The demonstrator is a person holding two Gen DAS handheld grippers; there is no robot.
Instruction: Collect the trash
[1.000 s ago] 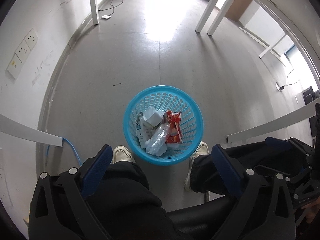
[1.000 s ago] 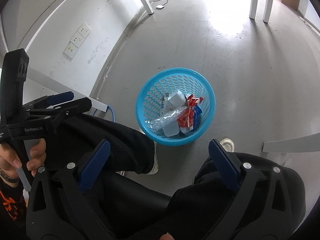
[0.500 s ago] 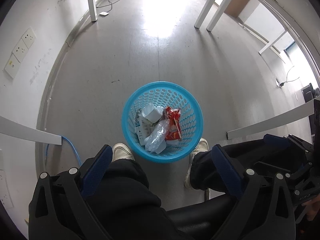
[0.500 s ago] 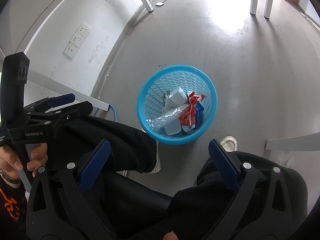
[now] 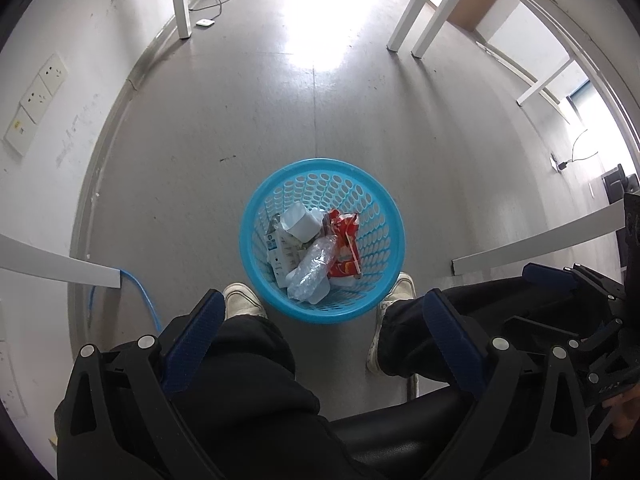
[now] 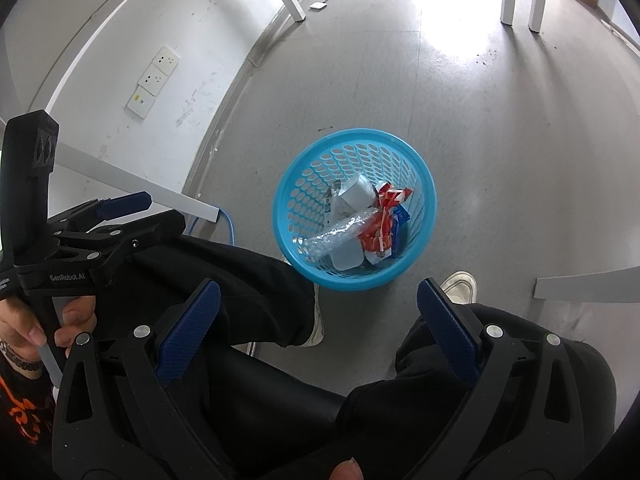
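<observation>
"GenRobot.AI" is showing in white letters on the side of the left gripper [image 6: 120, 216], seen from the right wrist view; no other writing is legible. One blue perforated wastebasket [image 5: 256, 216] is standing on the grey floor [image 5: 200, 152] between the person's two white sneakers, the left sneaker [image 5: 242, 300] just beside its rim. Inside are lying one crushed clear plastic bottle [image 5: 312, 266], one white paper cup [image 5: 300, 222], one red snack wrapper [image 5: 346, 244], one white-and-blue carton [image 5: 278, 258] and one pale plastic cup [image 6: 347, 257]. The left gripper [image 5: 320, 316] is hanging over the lap with its jaws wide and nothing between them. The right gripper [image 6: 316, 304] is likewise gaping wide and carrying nothing. Three wall sockets [image 6: 154, 80] are sitting on the white wall.
</observation>
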